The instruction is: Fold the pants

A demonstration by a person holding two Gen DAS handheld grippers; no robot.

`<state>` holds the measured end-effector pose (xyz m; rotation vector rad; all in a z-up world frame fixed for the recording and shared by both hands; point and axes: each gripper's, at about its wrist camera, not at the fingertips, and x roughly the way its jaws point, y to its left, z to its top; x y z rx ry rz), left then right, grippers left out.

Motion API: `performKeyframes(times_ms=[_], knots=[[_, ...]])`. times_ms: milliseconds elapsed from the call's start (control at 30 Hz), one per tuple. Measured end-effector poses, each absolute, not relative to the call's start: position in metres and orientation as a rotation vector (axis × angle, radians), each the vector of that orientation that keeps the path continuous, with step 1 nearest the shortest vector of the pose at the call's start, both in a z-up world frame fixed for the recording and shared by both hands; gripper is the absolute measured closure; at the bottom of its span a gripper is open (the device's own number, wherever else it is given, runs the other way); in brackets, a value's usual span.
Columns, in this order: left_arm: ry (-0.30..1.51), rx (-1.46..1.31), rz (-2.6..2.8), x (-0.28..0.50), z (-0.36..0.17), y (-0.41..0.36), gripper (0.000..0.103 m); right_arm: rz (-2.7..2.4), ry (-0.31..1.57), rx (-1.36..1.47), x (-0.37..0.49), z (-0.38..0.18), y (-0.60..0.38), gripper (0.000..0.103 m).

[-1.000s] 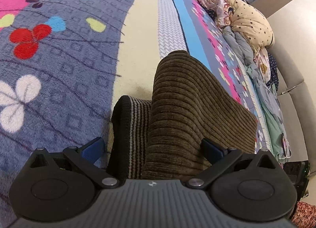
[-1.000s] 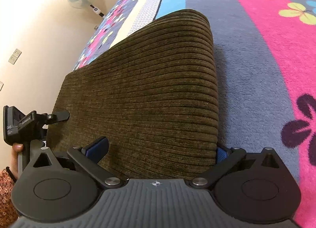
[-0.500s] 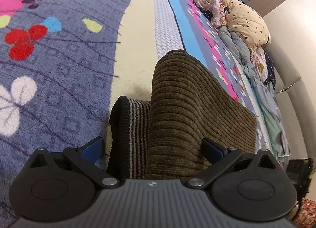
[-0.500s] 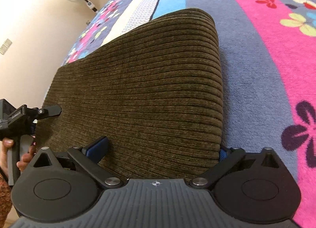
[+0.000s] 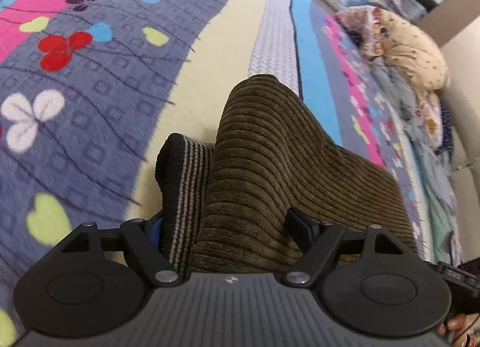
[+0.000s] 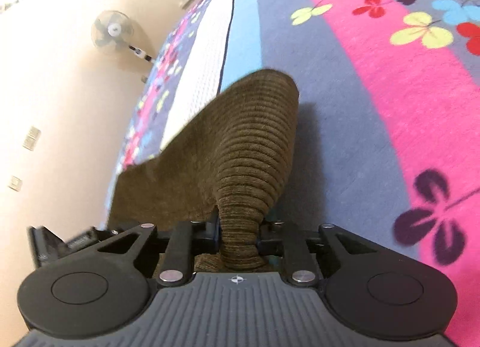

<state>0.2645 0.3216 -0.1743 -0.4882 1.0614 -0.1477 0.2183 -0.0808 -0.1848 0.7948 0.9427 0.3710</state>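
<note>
I am watching both grippers closing on the brown corduroy pants (image 5: 288,167), which are lying on the flowered blanket (image 5: 90,82) in the middle of both views. A second ago both jaws were standing wide around flat cloth. Now the right gripper (image 6: 238,236) is pinching the fabric into a narrow bunch at the lower centre of its frame, and the cloth behind it is rising into a ridge. The left gripper (image 5: 231,227) is closing more slowly; its fingers (image 5: 300,227) are still apart, with the striped waistband (image 5: 186,185) and corduroy between them. I judge one side is secured and the lift for the fold is beginning.
</note>
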Motion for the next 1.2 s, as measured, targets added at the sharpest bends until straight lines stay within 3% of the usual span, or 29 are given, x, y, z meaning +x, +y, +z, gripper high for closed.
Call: performKeyframes(times_ms=[267,400,467,533,567,600,633,733,900,967,1067,1200], knots=[[1.126,-0.47,-0.216,0.264,-0.169,0.192,0.02,0.348,0.921,0.811,0.208,-0.173,-0.182,0.083],[1.152,-0.44,-0.36,0.261,-0.177,0.114,0.02,0.26,0.88,0.726,0.185,-0.154,-0.282,0.083],[1.143,-0.383,-0.359,0.259,-0.182,0.084,0.012,0.245,0.914,0.653,0.179,-0.158,-0.308,0.081],[1.135,-0.327,-0.313,0.259,-0.188,0.074,0.002,0.206,1.001,0.61,0.176,-0.175,-0.319,0.06],[1.144,-0.343,-0.312,0.26,-0.192,0.076,0.001,0.149,1.041,0.568,0.174,-0.185,-0.319,0.057],[1.15,-0.369,-0.32,0.259,-0.194,0.082,0.001,0.129,1.038,0.54,0.168,-0.191,-0.318,0.038],[1.164,-0.376,-0.326,0.257,-0.192,0.086,0.001,0.129,1.038,0.54,0.168,-0.191,-0.318,0.027],[1.186,-0.379,-0.287,0.246,-0.174,0.102,0.001,0.036,0.955,0.399,0.14,-0.174,-0.301,0.023],[1.065,-0.311,-0.328,0.201,-0.134,0.103,0.0,0.112,0.843,0.245,0.098,-0.162,-0.263,0.021],[1.075,-0.263,-0.337,0.181,-0.142,0.091,0.0,0.125,0.887,0.158,0.089,-0.178,-0.241,0.02],[1.129,-0.201,-0.231,0.163,-0.156,0.082,0.001,0.059,0.796,0.061,0.079,-0.186,-0.224,0.015],[0.998,-0.168,-0.202,0.124,-0.107,0.077,0.0,0.026,0.792,0.098,0.065,-0.139,-0.229,0.013]])
